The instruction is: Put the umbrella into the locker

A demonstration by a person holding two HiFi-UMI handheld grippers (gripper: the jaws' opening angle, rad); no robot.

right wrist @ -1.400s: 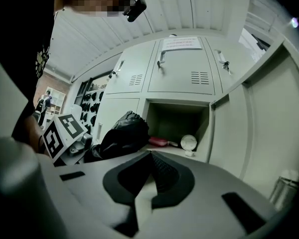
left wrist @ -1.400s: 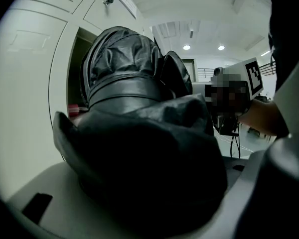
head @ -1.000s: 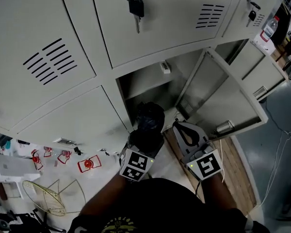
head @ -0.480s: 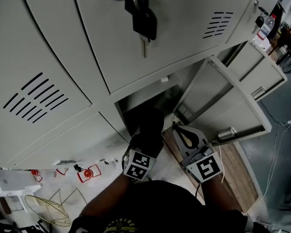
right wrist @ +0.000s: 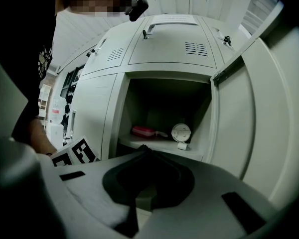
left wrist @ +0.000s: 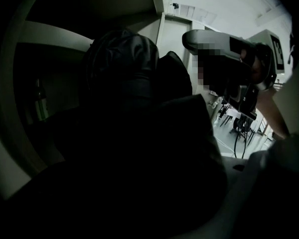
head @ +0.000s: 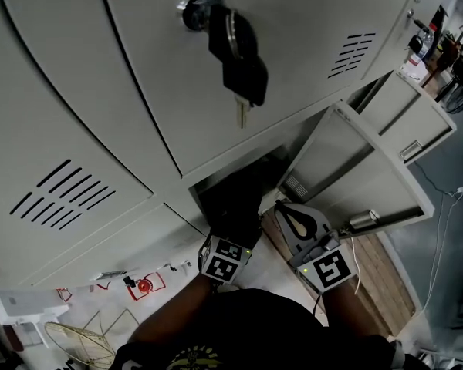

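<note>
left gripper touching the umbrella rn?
Touching. In the head view the black umbrella runs straight out of the left gripper into the open locker; the left gripper view shows it filling the jaws.

Three close views on one open locker (right wrist: 159,103) bay.
Head: steeply down the locker fronts. Left gripper (head: 230,233): at the bay mouth, mostly blocked by the umbrella (left wrist: 124,73). Right gripper (head: 285,208): just outside, nearly level, facing bay and door (head: 370,177).

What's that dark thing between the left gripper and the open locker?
That's the folded black umbrella. In the head view it sticks out from the left gripper, which is holding it, and reaches toward the mouth of the open locker.
</note>
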